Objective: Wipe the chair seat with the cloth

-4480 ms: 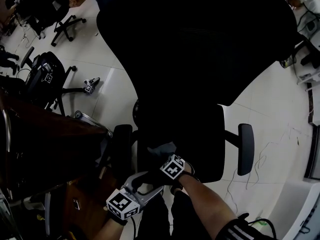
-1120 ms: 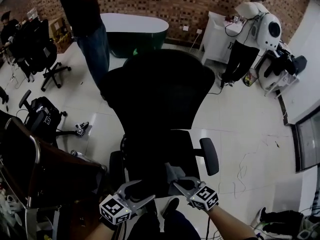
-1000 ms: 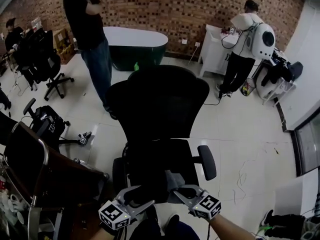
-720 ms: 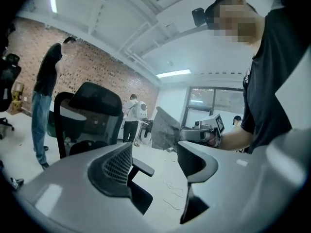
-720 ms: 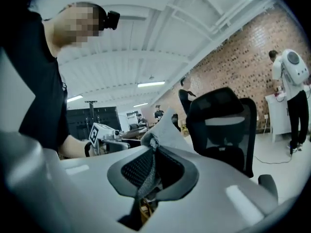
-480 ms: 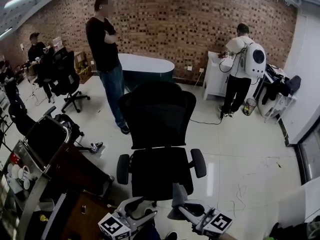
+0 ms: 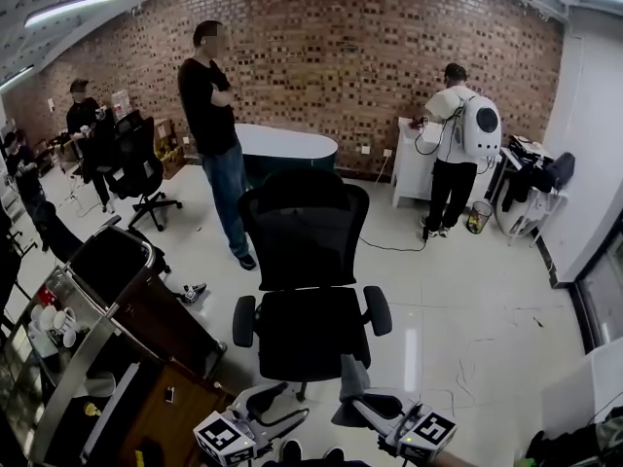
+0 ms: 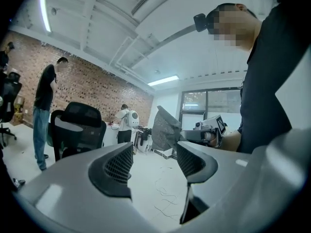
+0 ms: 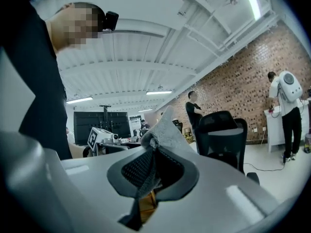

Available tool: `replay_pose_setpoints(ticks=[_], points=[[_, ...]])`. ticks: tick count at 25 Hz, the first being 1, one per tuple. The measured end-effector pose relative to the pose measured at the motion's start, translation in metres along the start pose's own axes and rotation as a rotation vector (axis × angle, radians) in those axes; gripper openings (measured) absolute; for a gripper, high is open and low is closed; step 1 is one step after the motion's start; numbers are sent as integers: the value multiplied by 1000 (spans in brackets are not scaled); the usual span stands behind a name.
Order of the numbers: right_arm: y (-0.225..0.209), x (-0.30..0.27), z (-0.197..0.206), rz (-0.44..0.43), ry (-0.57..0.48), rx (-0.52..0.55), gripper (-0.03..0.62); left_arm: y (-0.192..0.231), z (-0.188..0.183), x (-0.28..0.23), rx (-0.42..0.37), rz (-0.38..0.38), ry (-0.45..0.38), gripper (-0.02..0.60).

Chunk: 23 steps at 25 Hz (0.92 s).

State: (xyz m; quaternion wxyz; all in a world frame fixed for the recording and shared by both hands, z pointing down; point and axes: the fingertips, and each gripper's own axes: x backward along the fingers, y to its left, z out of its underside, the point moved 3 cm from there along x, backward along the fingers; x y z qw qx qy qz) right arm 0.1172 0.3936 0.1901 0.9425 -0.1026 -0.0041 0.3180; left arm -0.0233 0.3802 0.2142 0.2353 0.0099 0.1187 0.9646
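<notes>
A black office chair stands in mid-floor in the head view, its seat [image 7: 310, 334] in front of the tall backrest [image 7: 304, 227]. Both grippers sit at the bottom edge, short of the seat and off it. My right gripper [image 7: 355, 404] is shut on a grey cloth [image 7: 350, 376] that stands up from its jaws. In the right gripper view the cloth [image 9: 163, 125] is pinched between the pads of the right gripper [image 9: 153, 166], with the chair [image 9: 221, 132] beyond. My left gripper [image 7: 277, 412] is open and empty; its own view shows a clear gap in the left gripper [image 8: 153, 161] and the cloth [image 8: 165, 129] opposite.
A person [image 7: 219, 134] stands just behind the chair. Another person with a white backpack [image 7: 458, 149] works at a white cabinet on the right. A dark trolley [image 7: 117, 300] is close on the left, more office chairs [image 7: 136, 163] are further left, and cables [image 7: 467, 358] lie on the floor.
The view has pulled back and up from the chair. Both grippers came off the seat toward me, the right one still holding the cloth, now lifted clear of the seat.
</notes>
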Motion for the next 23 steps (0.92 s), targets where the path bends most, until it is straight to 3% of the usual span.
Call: replay_pose_setpoints(ticks=[7,14,23], points=[[35,-6,-4,-17,23,42,23,-13,-7,22,47,58,16,307],[47,-16,-16,38,-50,42,23,-10,-17,36,-46,58,-3,304],[31,6,-28,129,-124,9,23,-14,-31,50,-64,22,-48,311]])
